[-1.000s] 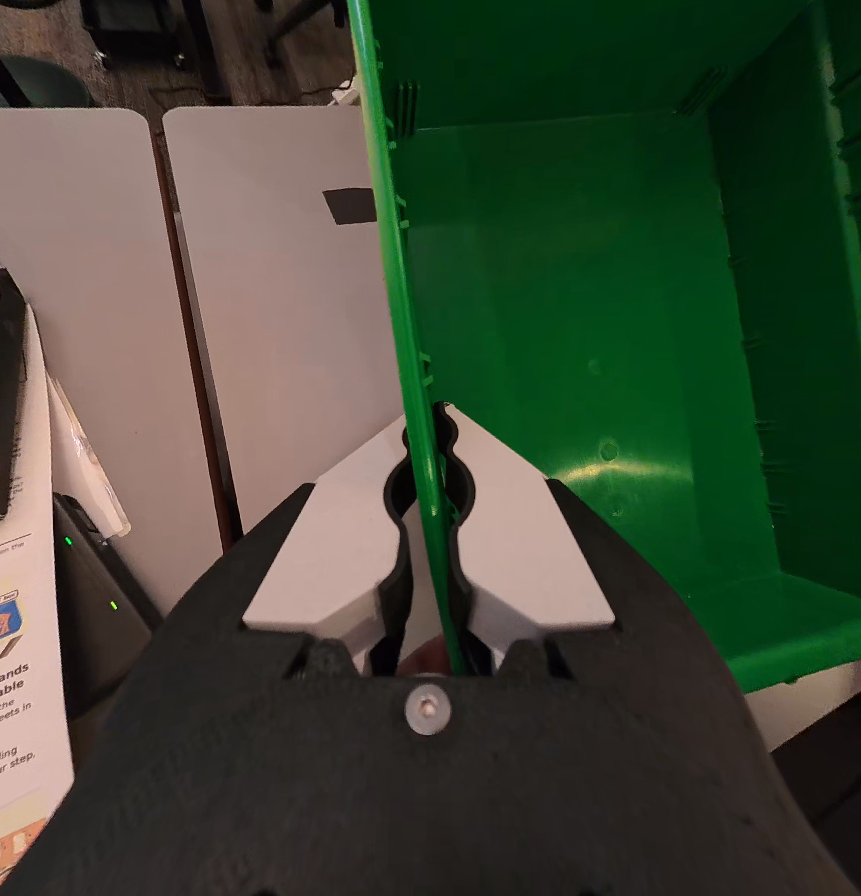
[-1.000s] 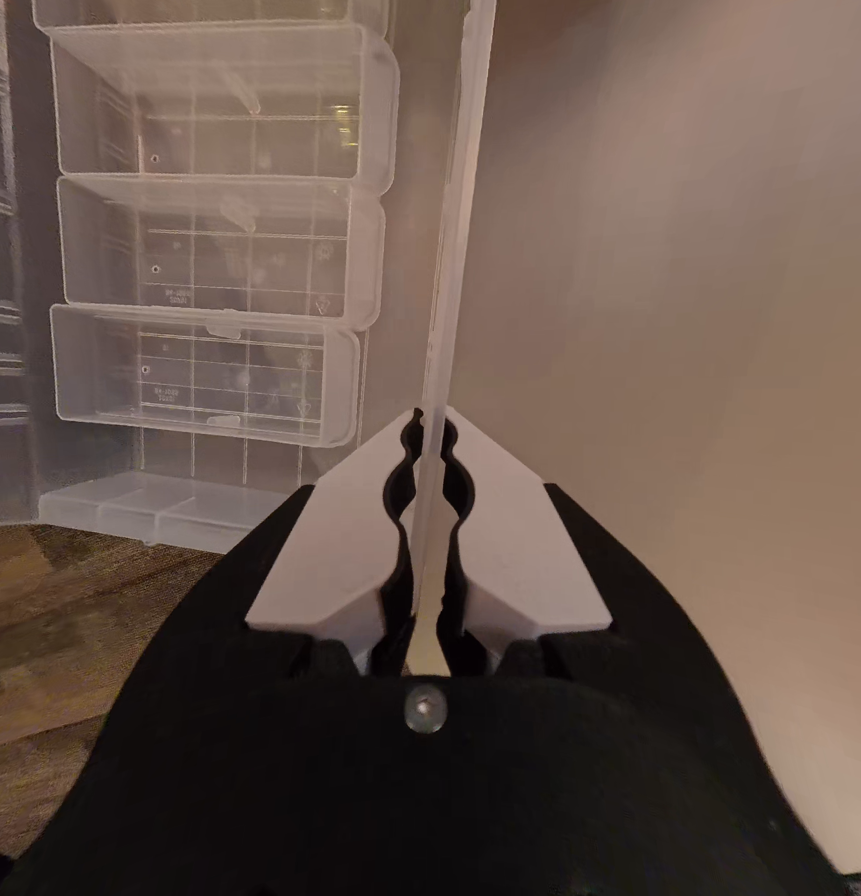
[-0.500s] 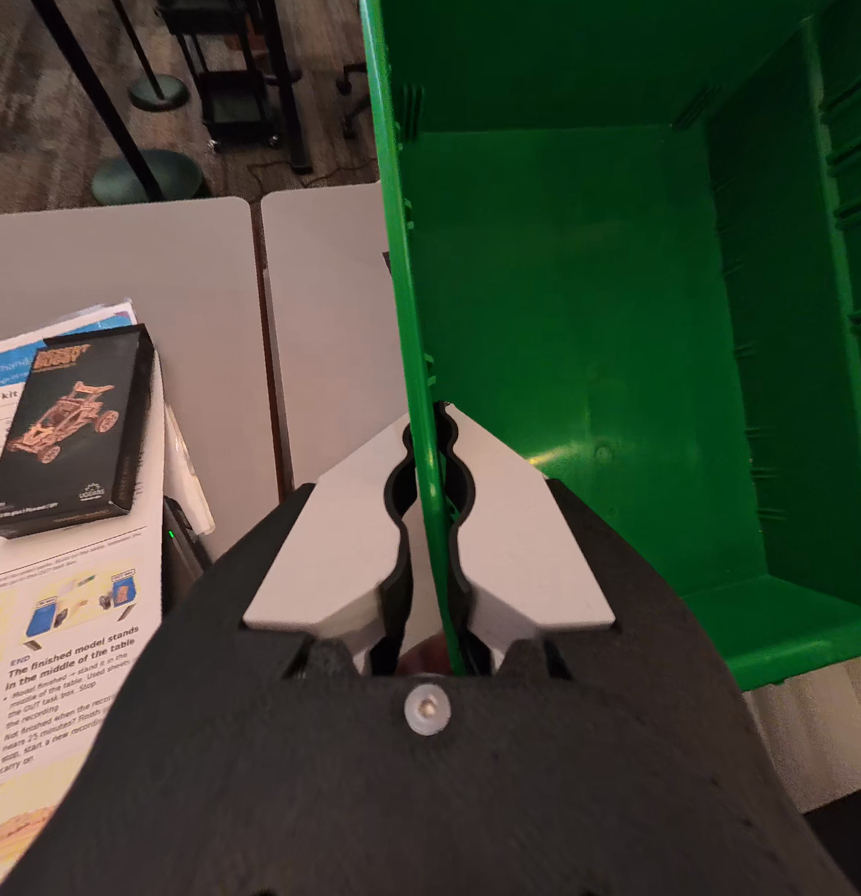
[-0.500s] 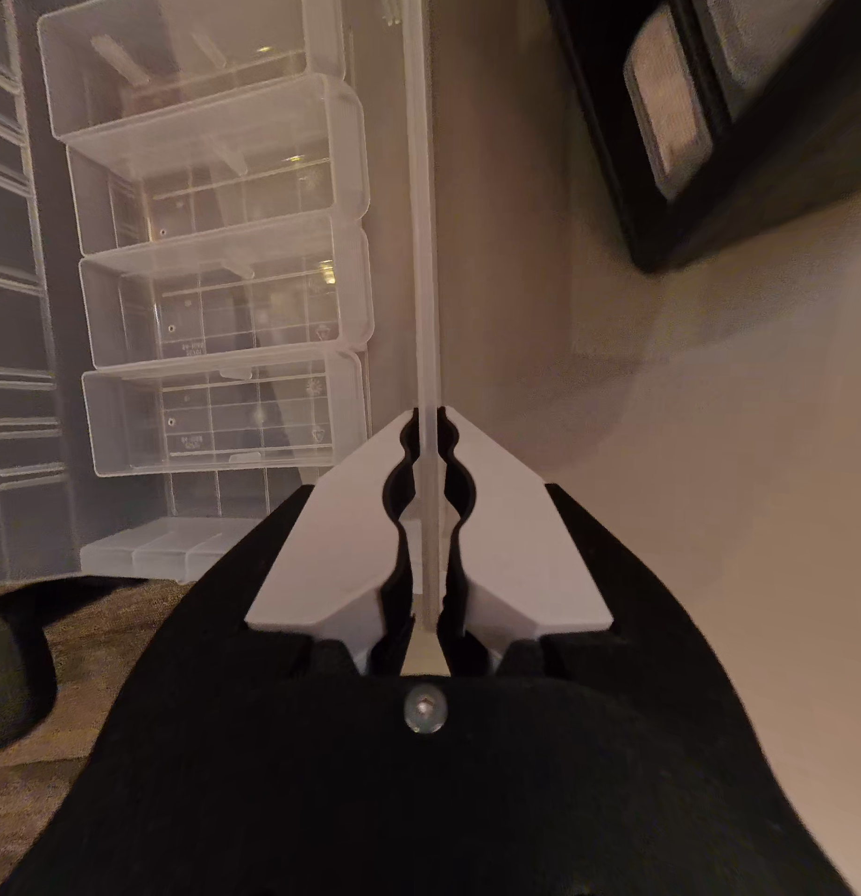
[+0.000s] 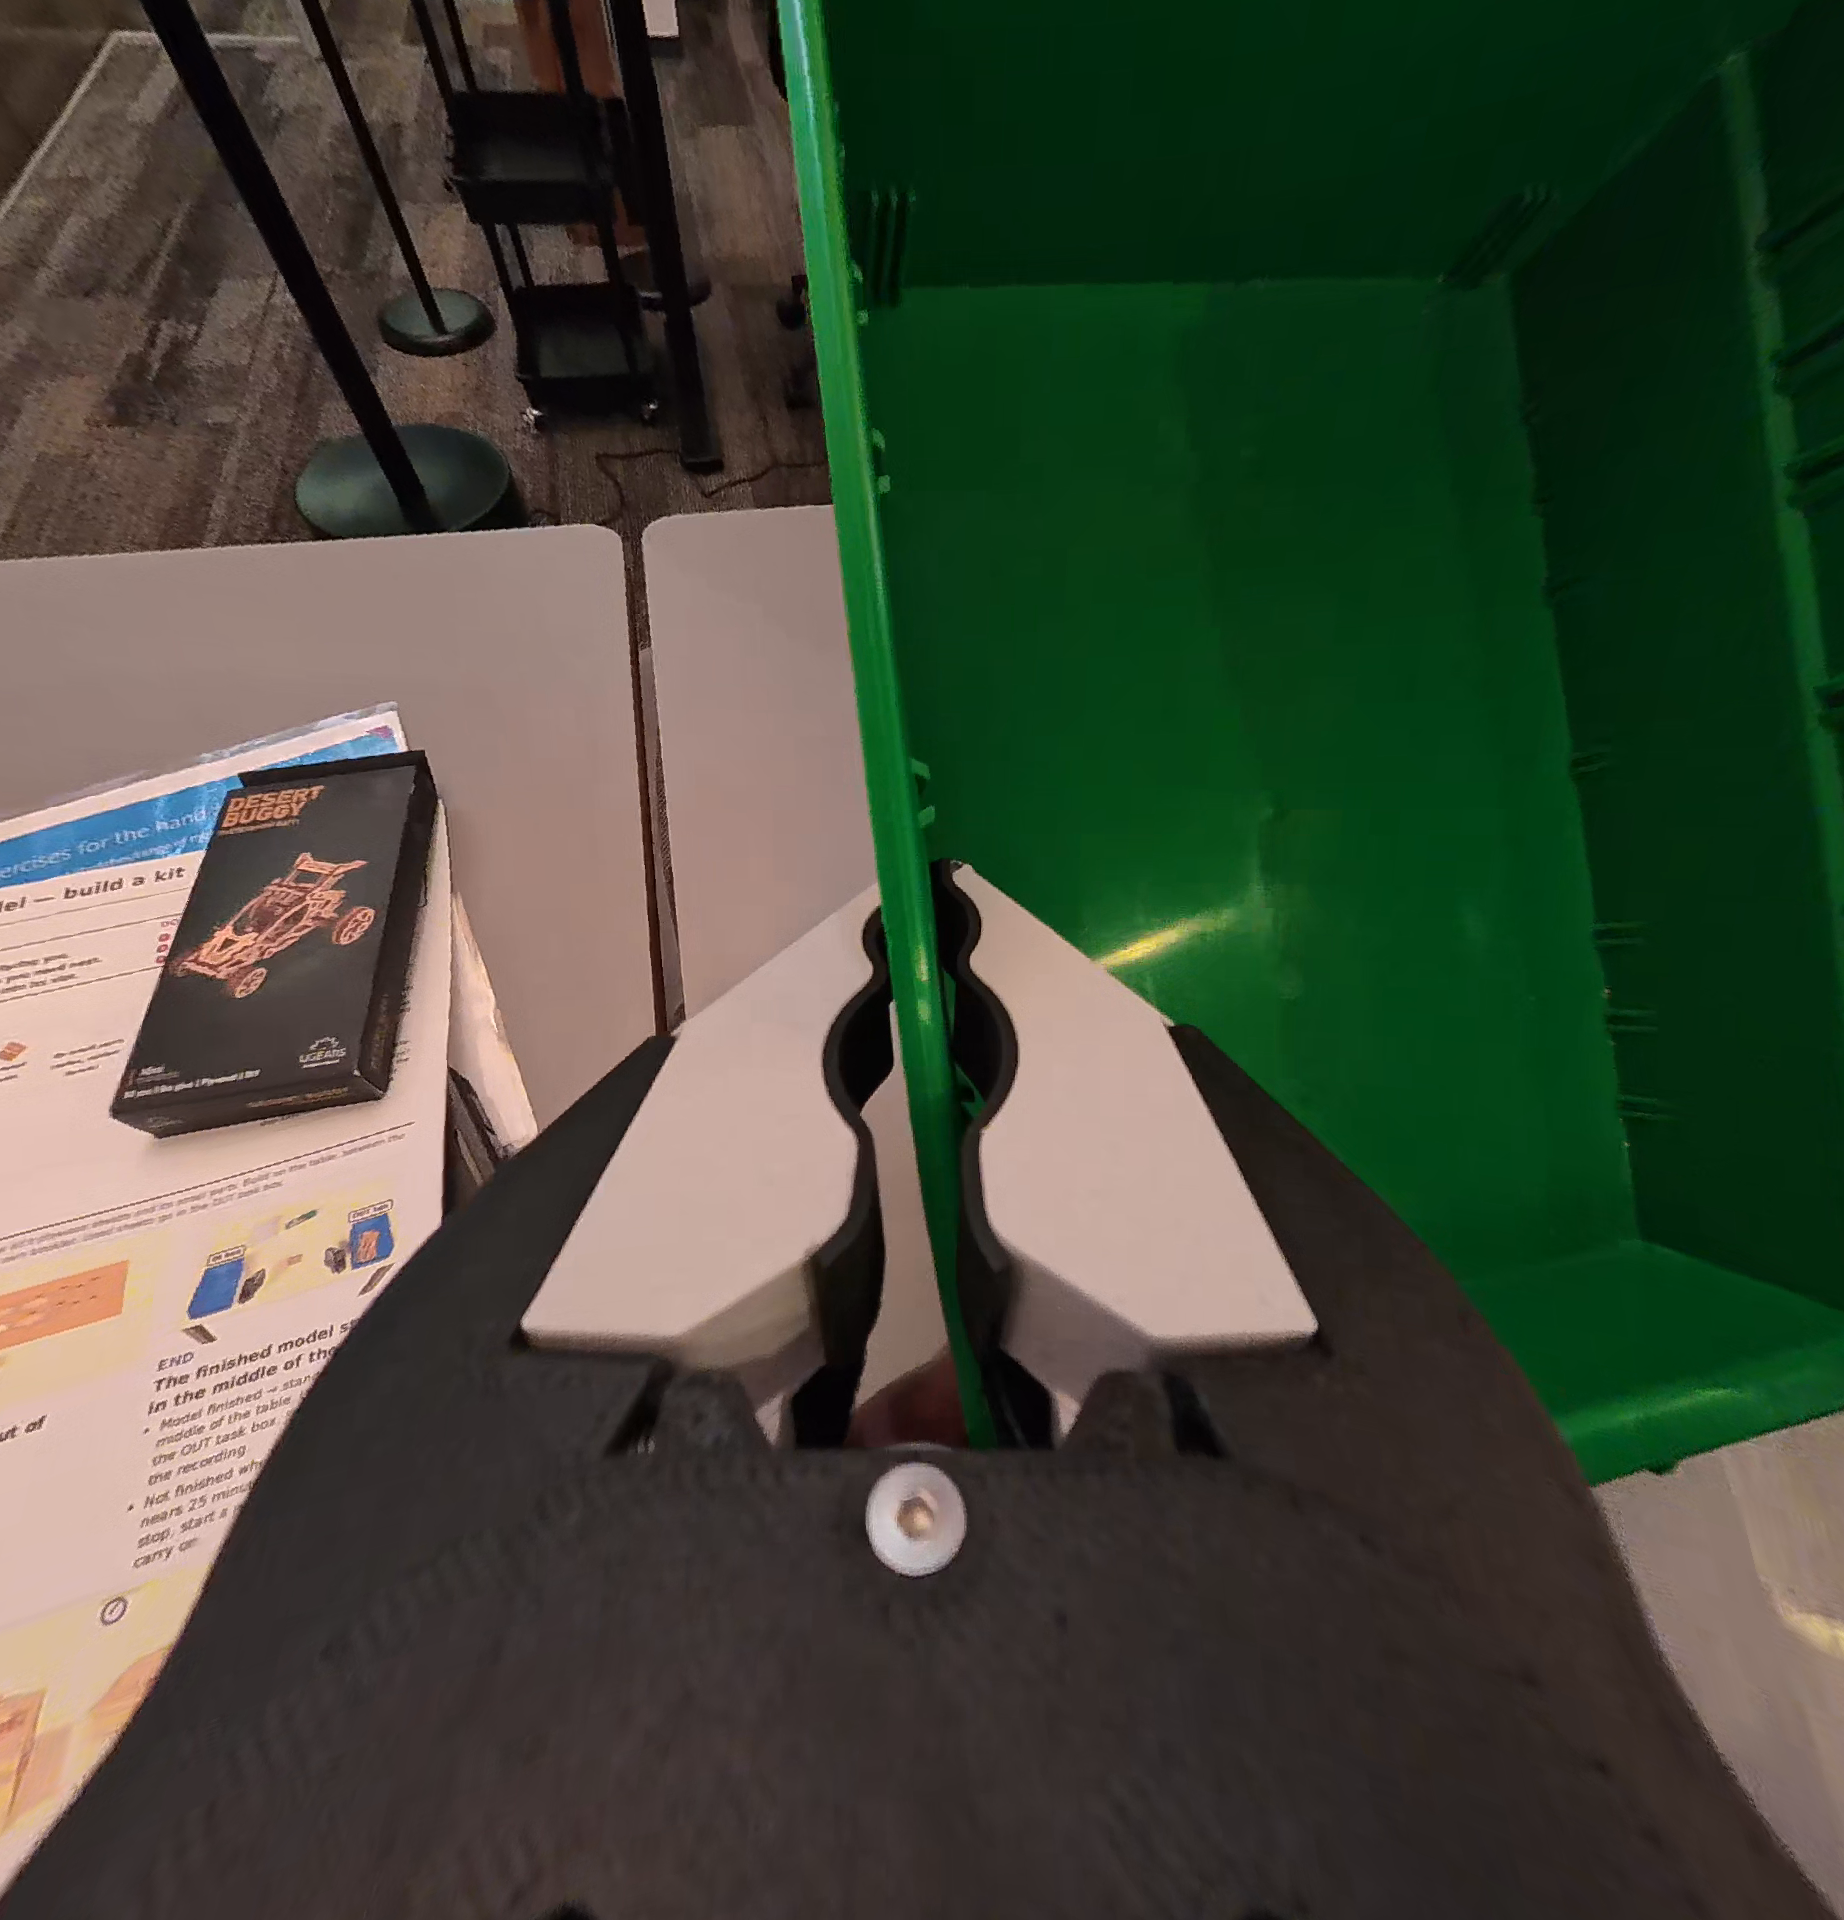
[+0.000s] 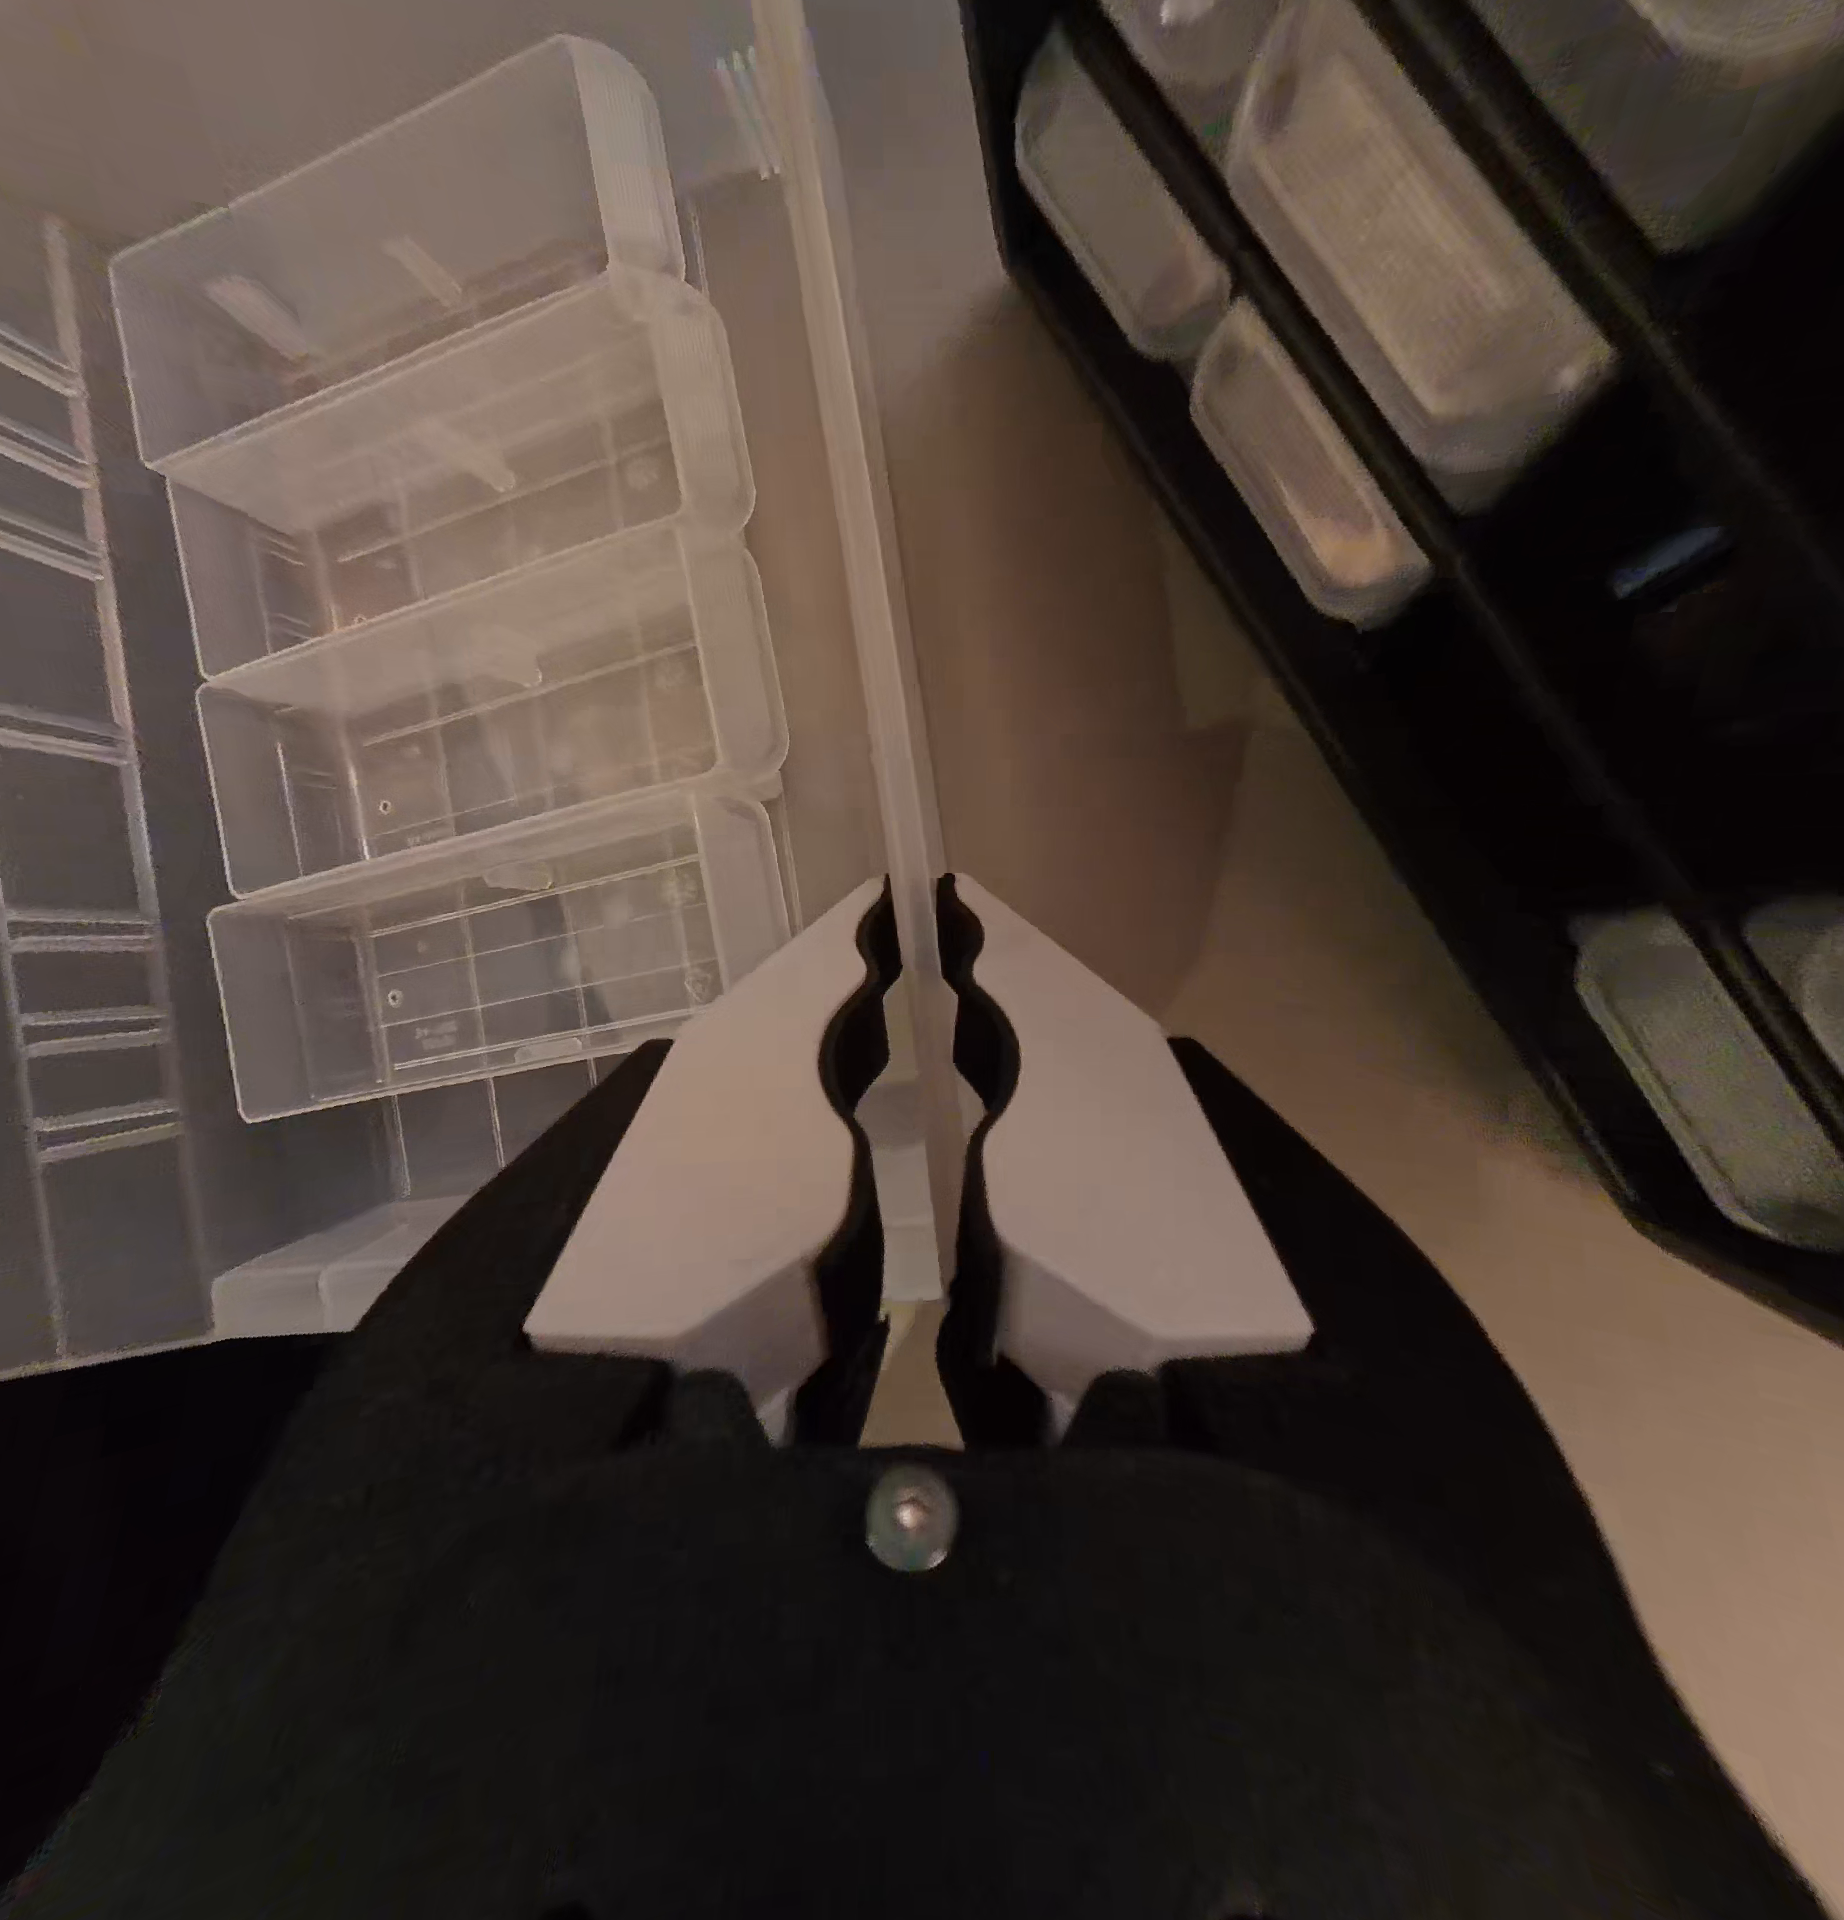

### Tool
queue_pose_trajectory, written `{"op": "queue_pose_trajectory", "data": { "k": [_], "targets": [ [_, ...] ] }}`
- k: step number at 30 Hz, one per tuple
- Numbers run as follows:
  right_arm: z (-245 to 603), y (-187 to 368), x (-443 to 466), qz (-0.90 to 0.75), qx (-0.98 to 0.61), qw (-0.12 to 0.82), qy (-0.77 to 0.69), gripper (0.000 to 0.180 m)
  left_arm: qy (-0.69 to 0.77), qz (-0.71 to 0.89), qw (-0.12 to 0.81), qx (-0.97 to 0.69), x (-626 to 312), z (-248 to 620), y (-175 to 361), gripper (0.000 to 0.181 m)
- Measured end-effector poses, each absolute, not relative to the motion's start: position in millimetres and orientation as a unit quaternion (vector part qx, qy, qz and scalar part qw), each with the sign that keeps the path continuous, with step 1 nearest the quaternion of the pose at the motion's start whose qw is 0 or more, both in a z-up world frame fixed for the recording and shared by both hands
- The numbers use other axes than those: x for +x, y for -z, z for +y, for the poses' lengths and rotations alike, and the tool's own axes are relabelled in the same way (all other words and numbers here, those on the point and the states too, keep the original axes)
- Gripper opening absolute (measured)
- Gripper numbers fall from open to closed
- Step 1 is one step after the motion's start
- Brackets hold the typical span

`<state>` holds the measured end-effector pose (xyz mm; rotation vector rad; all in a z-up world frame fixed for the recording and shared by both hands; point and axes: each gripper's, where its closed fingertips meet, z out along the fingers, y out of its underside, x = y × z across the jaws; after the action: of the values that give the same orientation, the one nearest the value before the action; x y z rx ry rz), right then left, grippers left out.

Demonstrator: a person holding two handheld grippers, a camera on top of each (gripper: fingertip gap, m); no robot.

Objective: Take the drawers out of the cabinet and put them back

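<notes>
My left gripper (image 5: 933, 883) is shut on the left wall of an empty green bin (image 5: 1261, 727) and holds it over the table. My right gripper (image 6: 916, 894) is shut on the thin wall (image 6: 845, 416) of a clear plastic bin. Several clear drawers (image 6: 461, 623) lie stacked inside that bin, to the left of the wall. The black cabinet (image 6: 1520, 748) shows at the upper right of the right wrist view, with several translucent drawers (image 6: 1417, 260) seated in its slots. It stands on a pale table surface (image 6: 1365, 1299).
In the left wrist view, a black kit box (image 5: 274, 945) lies on a printed instruction sheet (image 5: 66, 1195) on the white table (image 5: 326, 644). Beyond the table's far edge are carpet, a round stanchion base (image 5: 409, 483) and a black cart (image 5: 575, 208).
The left view has pulled back and up with the green bin, showing more table and floor. The right view has swung with the clear bin, bringing the black cabinet into view at right.
</notes>
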<state>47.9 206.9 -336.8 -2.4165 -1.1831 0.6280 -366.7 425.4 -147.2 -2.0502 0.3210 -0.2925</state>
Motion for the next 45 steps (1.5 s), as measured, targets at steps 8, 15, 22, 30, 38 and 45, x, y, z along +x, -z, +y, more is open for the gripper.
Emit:
{"op": "queue_pose_trajectory", "data": {
  "k": [8,15,22,30,38,45],
  "targets": [
    [220,317,-10,-0.448,-0.82,0.269,-0.234,0.035,0.127,0.12,0.511,-0.842,-380,421,139,0.002],
    [136,261,-7,-0.705,-0.593,0.342,-0.186,0.058,0.131,0.113,0.542,-0.822,-388,411,112,0.002],
    [101,351,3,-0.848,-0.49,0.196,-0.05,0.039,0.139,0.126,0.556,-0.81,-381,402,95,0.002],
    [118,366,-43,-0.819,-0.54,0.186,-0.047,0.033,0.134,0.11,0.58,-0.796,-392,389,74,0.002],
    [163,364,-133,-0.746,-0.629,0.21,-0.062,0.031,0.139,0.088,0.626,-0.762,-411,361,37,0.002],
    [234,363,-226,-0.638,-0.732,0.232,-0.061,0.03,0.125,0.078,0.65,-0.746,-424,330,12,0.002]
  ]
}}
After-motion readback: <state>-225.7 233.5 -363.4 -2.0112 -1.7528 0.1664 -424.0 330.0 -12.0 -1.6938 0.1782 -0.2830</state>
